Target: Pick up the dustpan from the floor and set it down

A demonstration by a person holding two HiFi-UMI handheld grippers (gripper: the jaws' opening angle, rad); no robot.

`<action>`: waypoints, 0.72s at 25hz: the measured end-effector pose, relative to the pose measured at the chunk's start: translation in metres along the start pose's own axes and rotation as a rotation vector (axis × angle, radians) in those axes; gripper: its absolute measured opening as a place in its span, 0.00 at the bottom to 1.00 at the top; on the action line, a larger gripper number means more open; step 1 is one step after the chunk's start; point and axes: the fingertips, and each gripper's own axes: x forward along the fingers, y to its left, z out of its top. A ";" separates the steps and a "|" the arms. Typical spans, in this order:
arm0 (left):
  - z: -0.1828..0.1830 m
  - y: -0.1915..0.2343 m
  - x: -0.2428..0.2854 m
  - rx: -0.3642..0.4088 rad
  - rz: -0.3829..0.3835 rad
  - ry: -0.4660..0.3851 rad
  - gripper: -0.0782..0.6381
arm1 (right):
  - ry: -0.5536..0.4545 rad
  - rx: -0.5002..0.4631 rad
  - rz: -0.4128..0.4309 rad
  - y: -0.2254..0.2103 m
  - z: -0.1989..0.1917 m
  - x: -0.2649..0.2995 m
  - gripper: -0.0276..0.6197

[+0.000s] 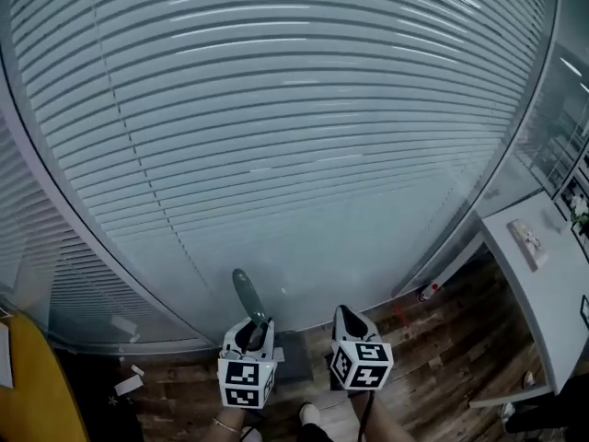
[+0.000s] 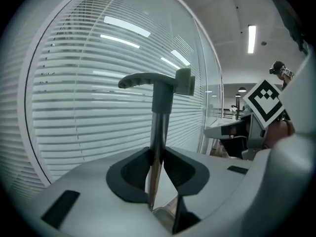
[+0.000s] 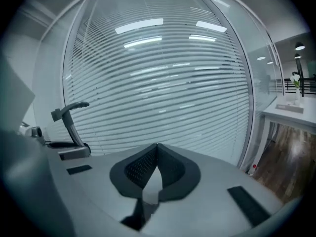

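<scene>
The dustpan's long handle (image 1: 248,295) rises tilted toward the blinds, with a curved grey grip (image 2: 148,79) at its top. My left gripper (image 1: 253,331) is shut on the metal shaft (image 2: 159,127), which runs up between the dark pads (image 2: 131,174). Below the grippers a dark grey pan (image 1: 293,357) hangs over the floor. My right gripper (image 1: 348,319) is beside it on the right, shut with its tips touching and nothing between them (image 3: 157,154). In the right gripper view the handle (image 3: 69,115) shows at far left.
A glass wall with horizontal blinds (image 1: 294,136) fills the view ahead. A white desk (image 1: 543,284) stands at the right over the wooden floor (image 1: 442,339). Paper scraps (image 1: 129,383) lie at the lower left next to a yellow object (image 1: 28,385). A shoe (image 1: 308,415) shows below.
</scene>
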 end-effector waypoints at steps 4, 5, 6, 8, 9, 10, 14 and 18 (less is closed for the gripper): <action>0.051 0.009 -0.017 0.002 0.011 -0.061 0.24 | -0.085 -0.061 0.034 0.024 0.058 -0.011 0.09; 0.064 0.010 -0.020 0.006 0.014 -0.075 0.24 | -0.104 -0.077 0.041 0.030 0.073 -0.013 0.09; 0.077 0.012 -0.024 0.011 0.016 -0.086 0.24 | -0.124 -0.091 0.047 0.036 0.087 -0.015 0.09; 0.101 0.014 -0.029 0.026 0.022 -0.110 0.24 | -0.164 -0.111 0.057 0.047 0.114 -0.020 0.09; 0.113 0.016 -0.033 0.034 0.026 -0.125 0.24 | -0.184 -0.121 0.059 0.052 0.127 -0.023 0.09; 0.123 0.016 -0.036 0.039 0.032 -0.139 0.24 | -0.200 -0.133 0.061 0.057 0.138 -0.027 0.09; 0.139 0.018 -0.048 0.047 0.058 -0.176 0.24 | -0.233 -0.173 0.061 0.067 0.155 -0.041 0.09; 0.144 0.021 -0.057 0.053 0.067 -0.176 0.24 | -0.233 -0.175 0.062 0.074 0.158 -0.049 0.09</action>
